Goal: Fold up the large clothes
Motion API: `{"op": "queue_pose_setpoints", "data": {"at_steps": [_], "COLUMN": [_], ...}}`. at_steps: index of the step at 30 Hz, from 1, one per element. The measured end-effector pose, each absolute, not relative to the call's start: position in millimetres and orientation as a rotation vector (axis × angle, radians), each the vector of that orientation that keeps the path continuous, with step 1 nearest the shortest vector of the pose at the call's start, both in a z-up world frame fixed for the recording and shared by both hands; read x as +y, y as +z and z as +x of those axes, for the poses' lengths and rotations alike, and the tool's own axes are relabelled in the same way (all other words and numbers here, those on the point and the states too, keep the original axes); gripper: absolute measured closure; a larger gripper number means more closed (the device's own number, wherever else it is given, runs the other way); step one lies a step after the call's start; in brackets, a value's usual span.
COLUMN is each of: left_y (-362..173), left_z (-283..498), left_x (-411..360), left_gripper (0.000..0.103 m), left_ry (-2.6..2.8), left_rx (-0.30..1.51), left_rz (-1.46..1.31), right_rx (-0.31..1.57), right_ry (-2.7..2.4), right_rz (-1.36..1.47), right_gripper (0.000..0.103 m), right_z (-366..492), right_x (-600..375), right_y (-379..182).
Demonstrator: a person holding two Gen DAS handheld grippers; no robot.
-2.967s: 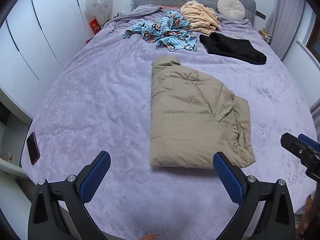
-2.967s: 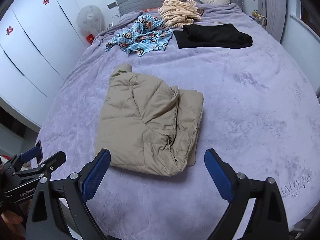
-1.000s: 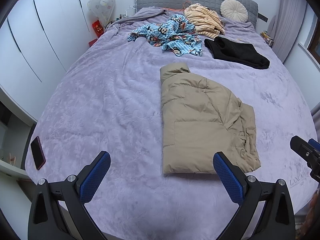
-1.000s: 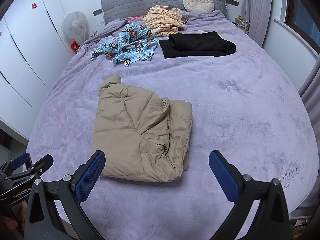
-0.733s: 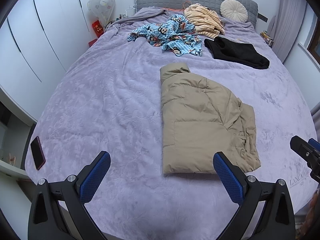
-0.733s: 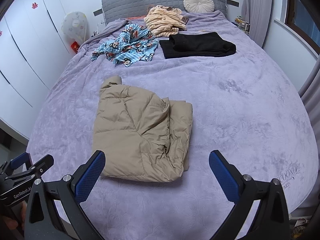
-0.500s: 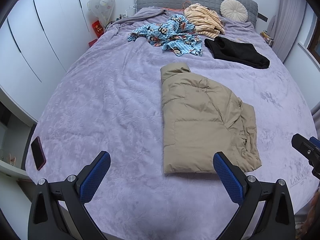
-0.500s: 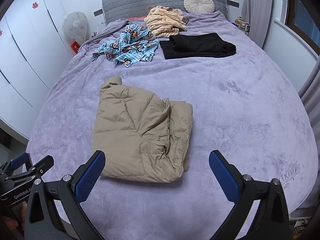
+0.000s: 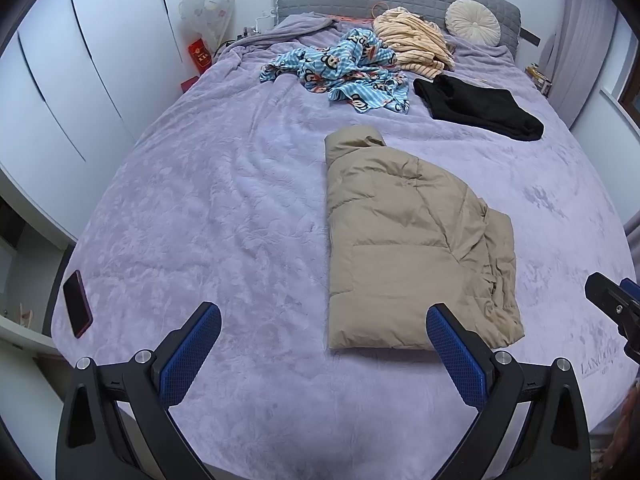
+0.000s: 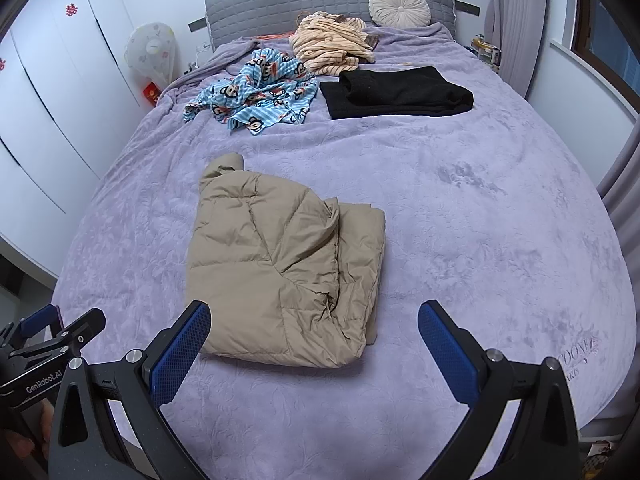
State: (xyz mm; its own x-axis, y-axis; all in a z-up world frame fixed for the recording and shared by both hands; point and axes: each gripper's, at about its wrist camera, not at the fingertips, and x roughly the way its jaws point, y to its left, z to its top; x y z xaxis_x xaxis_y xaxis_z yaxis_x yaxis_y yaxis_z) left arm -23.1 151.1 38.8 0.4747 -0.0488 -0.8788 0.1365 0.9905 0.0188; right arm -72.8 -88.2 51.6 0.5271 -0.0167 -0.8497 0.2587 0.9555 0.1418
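A tan puffer jacket [image 9: 404,248] [image 10: 280,268] lies folded into a long block on the purple bedspread [image 9: 224,208] [image 10: 480,240], collar end toward the headboard. My left gripper [image 9: 320,344] hovers open over the bed's foot, its right finger just in front of the jacket's near edge. Over the near edge my right gripper [image 10: 314,344] is open too, the jacket's near end between its blue pads and beyond them. Neither holds anything. Each gripper shows at the edge of the other's view: the right gripper [image 9: 612,308] and the left gripper [image 10: 52,344].
At the head of the bed lie a blue monkey-print garment [image 9: 352,72] [image 10: 256,92], a peach striped garment [image 9: 412,44] [image 10: 332,44], a folded black garment [image 9: 476,108] [image 10: 396,92] and a round cushion [image 10: 400,6]. A phone [image 9: 77,304] rests at the bed's left corner. White wardrobes [image 9: 80,60] line the left.
Since three seconds ago both grippers have drawn back and up from the jacket a little. Over the last second almost nothing has moved; the jacket lies as before.
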Motion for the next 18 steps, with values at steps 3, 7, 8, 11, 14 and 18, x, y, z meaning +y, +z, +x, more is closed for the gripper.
{"op": "queue_pose_setpoints", "data": {"at_steps": [3, 7, 8, 11, 14, 18], "left_y": [38.9, 38.9, 38.8, 38.7, 36.7, 35.7], "left_z": [-22.8, -22.8, -22.7, -22.8, -20.8, -18.6], "left_x": [151.3, 150.8, 151.0, 150.9, 151.5, 153.6], "left_gripper": [0.0, 0.0, 0.0, 0.0, 0.0, 0.0], "left_ry": [-0.113, -0.114, -0.114, -0.115, -0.124, -0.141], "left_rx": [1.069, 1.07, 1.07, 1.069, 1.064, 1.055], "left_rz": [0.091, 0.092, 0.092, 0.092, 0.084, 0.077], "right_rx": [1.005, 1.008, 1.01, 1.012, 1.016, 1.029], "right_ry": [-0.166, -0.163, -0.161, -0.157, -0.156, -0.155], "right_rz": [0.263, 0.263, 0.261, 0.257, 0.255, 0.246], "right_gripper": [0.0, 0.0, 0.0, 0.0, 0.0, 0.0], "right_z": [-72.8, -71.3, -69.9, -67.9, -67.1, -63.6], "right_x": [-87.4, -87.4, -88.8, -92.0, -92.6, -95.3], "right_y": [51.9, 53.1, 54.0, 55.5, 55.2, 52.3]}}
